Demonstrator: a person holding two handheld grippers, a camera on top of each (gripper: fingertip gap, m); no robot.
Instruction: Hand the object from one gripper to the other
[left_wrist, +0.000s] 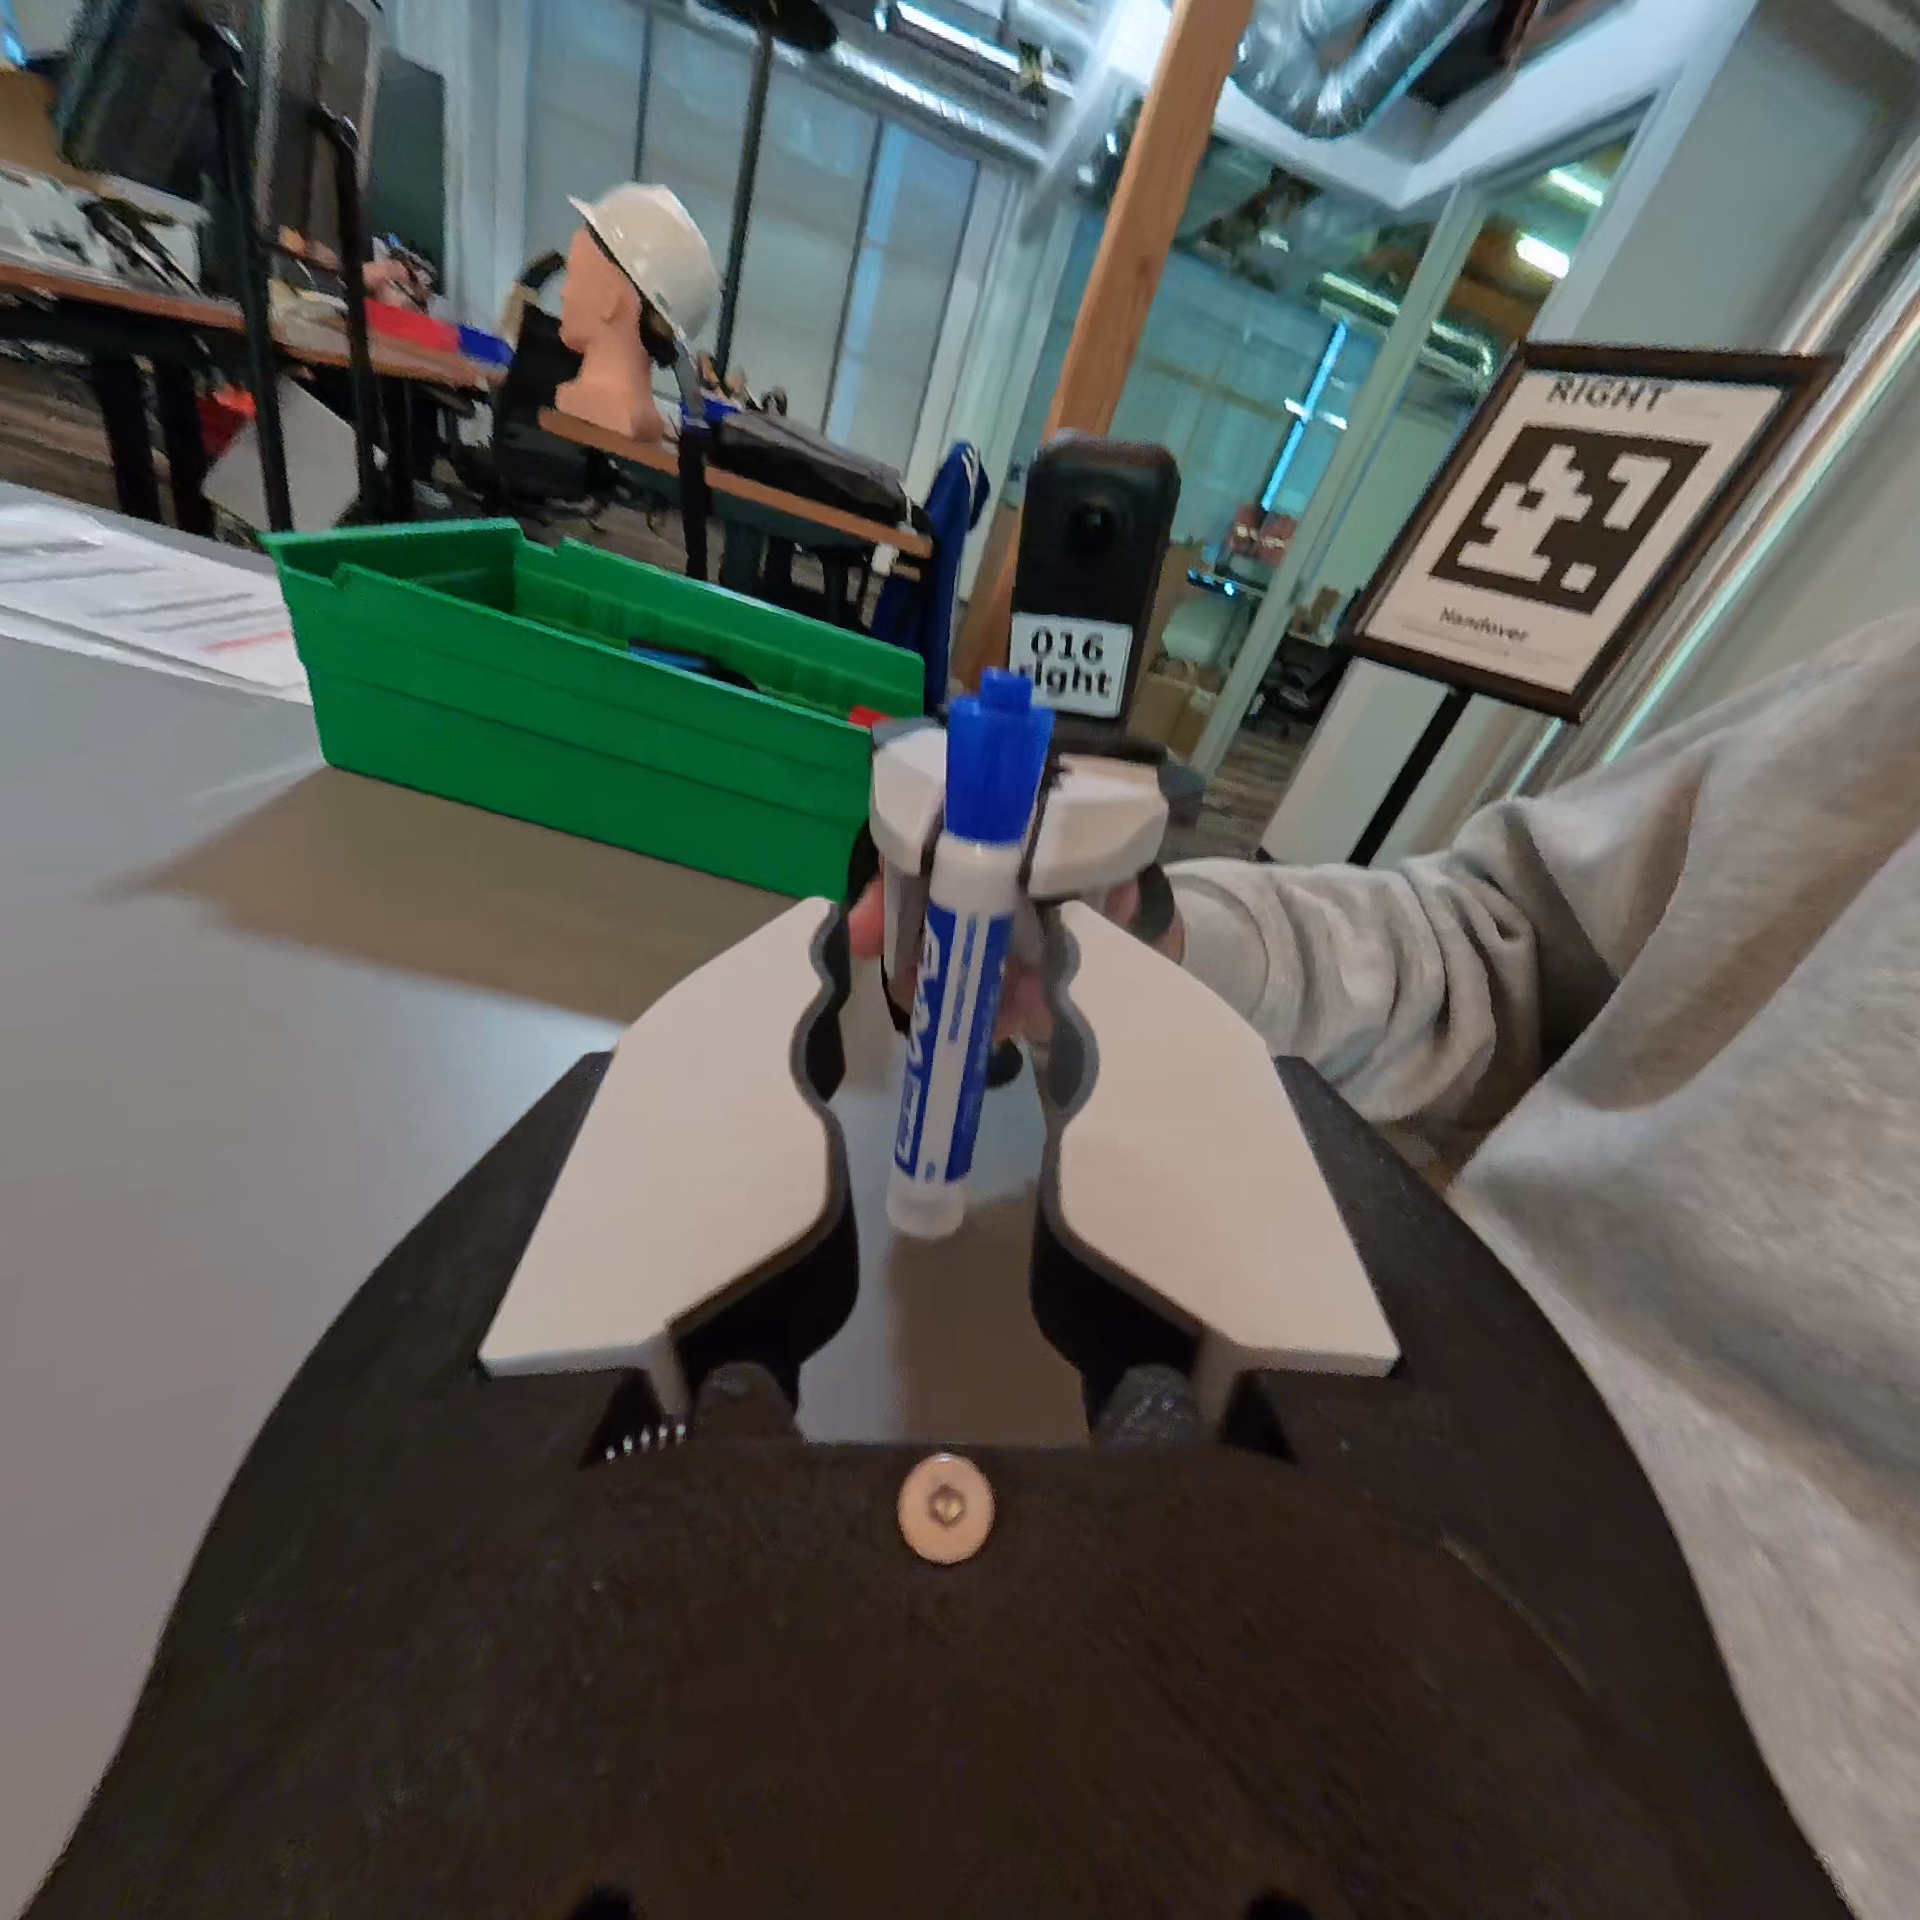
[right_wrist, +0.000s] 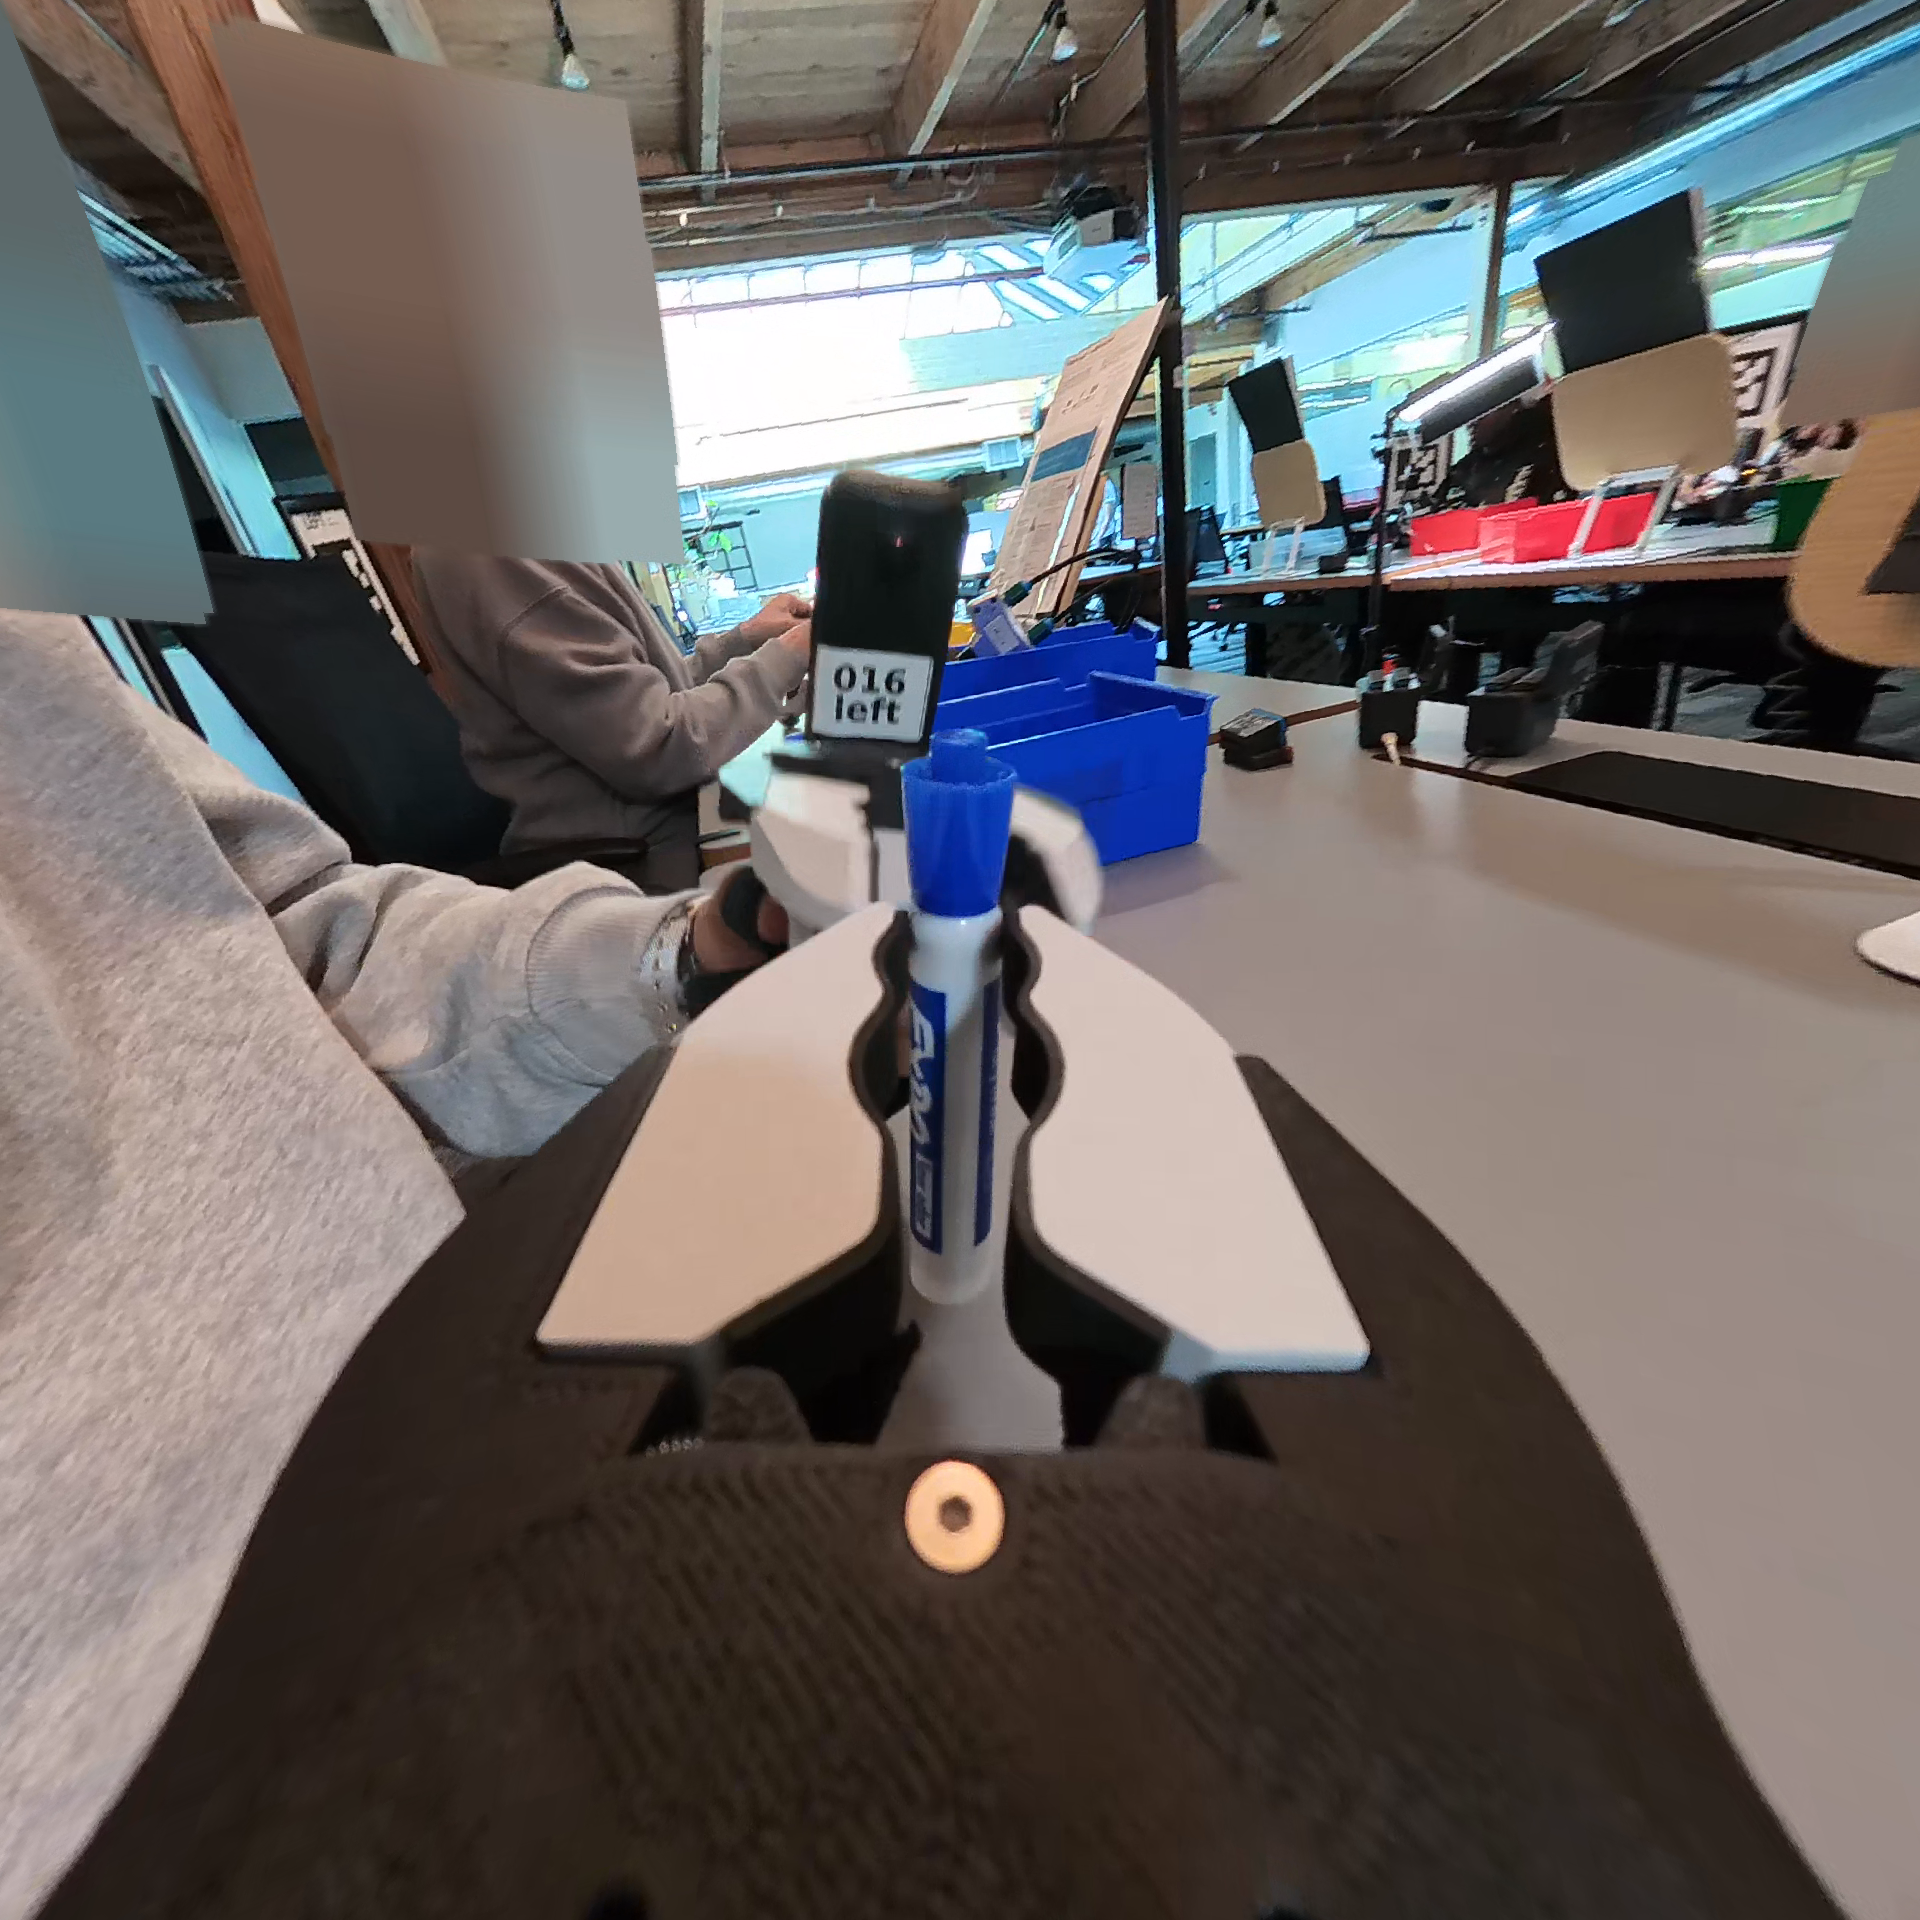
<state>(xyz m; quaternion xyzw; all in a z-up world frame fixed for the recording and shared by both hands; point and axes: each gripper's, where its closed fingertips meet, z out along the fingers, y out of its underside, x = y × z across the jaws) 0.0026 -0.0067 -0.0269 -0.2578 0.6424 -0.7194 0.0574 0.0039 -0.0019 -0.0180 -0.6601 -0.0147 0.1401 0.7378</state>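
Object: a blue-and-white marker (right_wrist: 951, 1081), cap up, standing near upright in the air above the grey surface (right_wrist: 1455, 1039).
Right gripper (right_wrist: 954, 971): closed tight on the marker just under its blue cap; both fingers press the barrel.
Left gripper (left_wrist: 943, 971): wide apart, facing the right gripper; the marker's lower barrel hangs between its fingers with a clear gap on each side.
Landmark: a green bin (left_wrist: 582, 686) sits on the surface beyond the marker, to its left in the left wrist view.
Progress: the two grippers have met at the marker. Left to do, by my judgement: the left closes, then the right lets go.
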